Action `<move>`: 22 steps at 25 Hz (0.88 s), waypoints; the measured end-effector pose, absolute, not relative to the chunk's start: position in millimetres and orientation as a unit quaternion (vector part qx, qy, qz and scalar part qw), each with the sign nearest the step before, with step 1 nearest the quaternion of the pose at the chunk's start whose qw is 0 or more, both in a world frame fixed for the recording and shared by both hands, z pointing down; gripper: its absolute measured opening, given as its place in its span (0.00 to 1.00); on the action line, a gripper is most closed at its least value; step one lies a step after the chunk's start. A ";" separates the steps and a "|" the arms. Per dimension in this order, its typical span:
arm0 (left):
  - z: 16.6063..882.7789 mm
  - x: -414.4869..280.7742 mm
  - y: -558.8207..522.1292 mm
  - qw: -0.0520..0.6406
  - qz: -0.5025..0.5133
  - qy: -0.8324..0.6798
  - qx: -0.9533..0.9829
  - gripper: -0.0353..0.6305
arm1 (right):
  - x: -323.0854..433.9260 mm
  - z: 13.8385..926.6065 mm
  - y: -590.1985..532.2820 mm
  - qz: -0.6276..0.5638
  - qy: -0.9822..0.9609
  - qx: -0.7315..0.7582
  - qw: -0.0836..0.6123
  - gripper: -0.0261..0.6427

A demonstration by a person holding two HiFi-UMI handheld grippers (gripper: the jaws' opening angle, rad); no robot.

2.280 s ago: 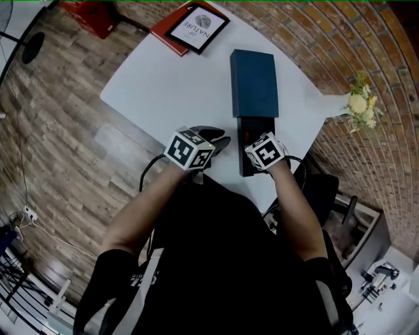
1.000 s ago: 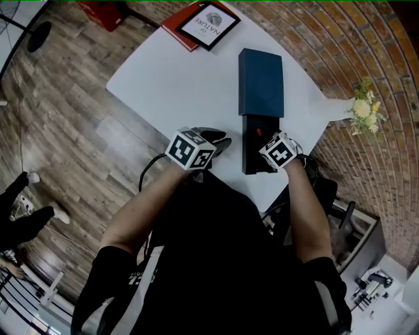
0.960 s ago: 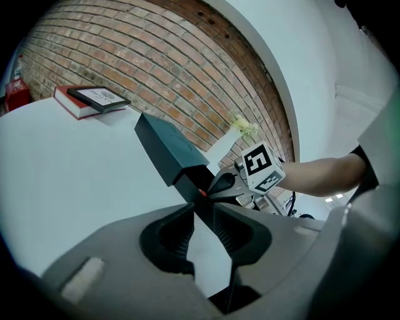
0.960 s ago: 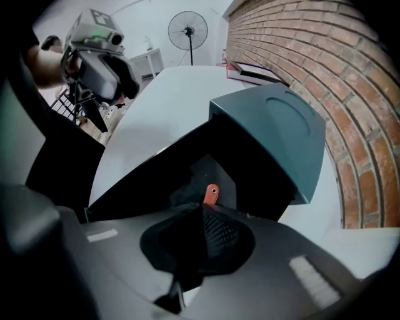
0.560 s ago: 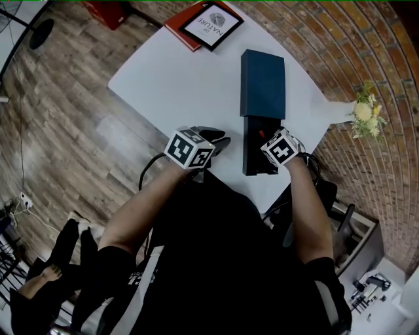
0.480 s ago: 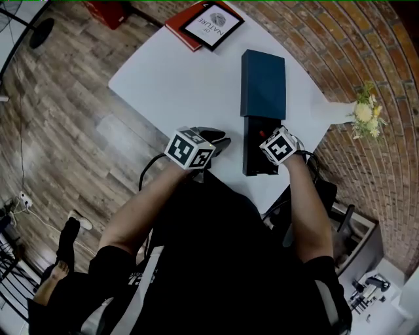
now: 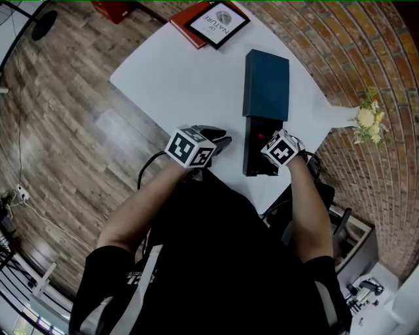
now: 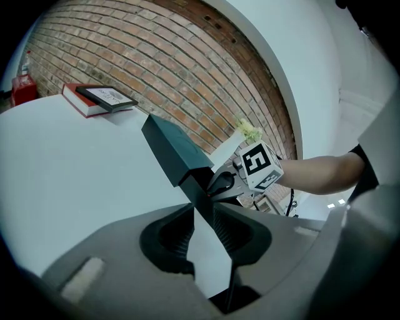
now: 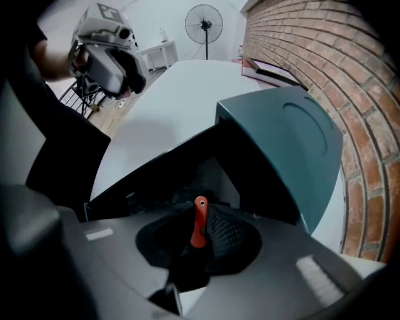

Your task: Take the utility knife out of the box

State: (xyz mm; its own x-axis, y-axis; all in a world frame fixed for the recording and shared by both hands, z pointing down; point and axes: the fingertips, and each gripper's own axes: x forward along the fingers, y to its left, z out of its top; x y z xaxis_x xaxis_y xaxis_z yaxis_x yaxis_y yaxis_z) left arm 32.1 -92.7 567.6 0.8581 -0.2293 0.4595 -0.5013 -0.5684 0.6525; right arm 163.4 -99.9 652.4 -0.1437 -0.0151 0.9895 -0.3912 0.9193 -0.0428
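A dark teal box (image 7: pixel 266 85) lies on the white table (image 7: pixel 177 78), with its black inner tray (image 7: pixel 254 163) pulled out toward me. My right gripper (image 7: pixel 273 145) points straight down into the tray. In the right gripper view its jaws are closing, and the pads pinch the red end of the utility knife (image 9: pixel 199 228); the rest of the knife is hidden under my right gripper (image 9: pixel 199 236). My left gripper (image 7: pixel 219 140) rests just left of the tray. It is open, with bare table showing between its fingers in the left gripper view (image 8: pixel 201 215).
A red book with a framed card (image 7: pixel 213 19) lies at the table's far corner. Flowers (image 7: pixel 366 118) stand at the right by the brick wall. The table's near edge runs just behind the tray. A standing fan (image 9: pixel 205 25) is beyond the table.
The right gripper has stayed over the open tray, shifting only slightly away from me. The left gripper has not moved. A person who passed on the floor at the left is gone.
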 end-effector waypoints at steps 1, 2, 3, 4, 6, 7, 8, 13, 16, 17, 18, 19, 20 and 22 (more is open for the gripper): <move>568.3 32.0 -92.4 0.415 0.165 -0.209 0.870 0.21 | 163.4 651.9 -99.3 0.147 -0.744 0.137 0.638 0.13; 569.1 31.9 -92.0 0.415 0.166 -0.208 0.870 0.21 | 163.7 651.3 -98.8 0.146 -0.745 0.138 0.636 0.13; 569.8 31.8 -91.4 0.415 0.167 -0.207 0.870 0.21 | 163.9 650.5 -98.6 0.146 -0.747 0.139 0.634 0.13; 570.3 31.6 -90.8 0.416 0.168 -0.207 0.870 0.21 | 163.9 649.5 -98.7 0.145 -0.750 0.142 0.630 0.13; 570.5 31.7 -89.7 0.416 0.170 -0.206 0.869 0.20 | 165.1 647.5 -98.0 0.145 -0.753 0.148 0.625 0.12; 570.2 31.9 -89.5 0.416 0.170 -0.205 0.870 0.21 | 166.1 646.2 -96.8 0.146 -0.753 0.151 0.624 0.12; 569.9 32.3 -89.5 0.415 0.171 -0.204 0.870 0.21 | 167.1 645.6 -95.2 0.147 -0.752 0.152 0.624 0.12; 569.5 40.2 -89.7 0.415 0.170 -0.190 0.873 0.21 | 168.1 640.4 -89.1 0.146 -0.756 0.165 0.617 0.12; 565.5 45.2 -93.2 0.407 0.171 -0.185 0.878 0.21 | 163.2 629.8 -90.3 0.145 -0.765 0.179 0.601 0.12; 564.4 48.1 -93.4 0.405 0.170 -0.181 0.880 0.21 | 160.2 624.6 -92.2 0.143 -0.771 0.186 0.593 0.05; 563.2 51.4 -93.2 0.404 0.170 -0.175 0.882 0.21 | 156.2 618.3 -94.3 0.139 -0.776 0.193 0.584 0.04; 562.1 54.8 -92.8 0.403 0.170 -0.169 0.883 0.21 | 151.4 611.9 -96.2 0.135 -0.782 0.200 0.575 0.04; 561.5 57.9 -92.7 0.402 0.170 -0.163 0.885 0.21 | 146.7 607.2 -97.4 0.132 -0.785 0.204 0.569 0.04; 561.4 62.2 -93.3 0.400 0.173 -0.155 0.887 0.21 | 143.8 608.3 -97.5 0.128 -0.785 0.201 0.572 0.04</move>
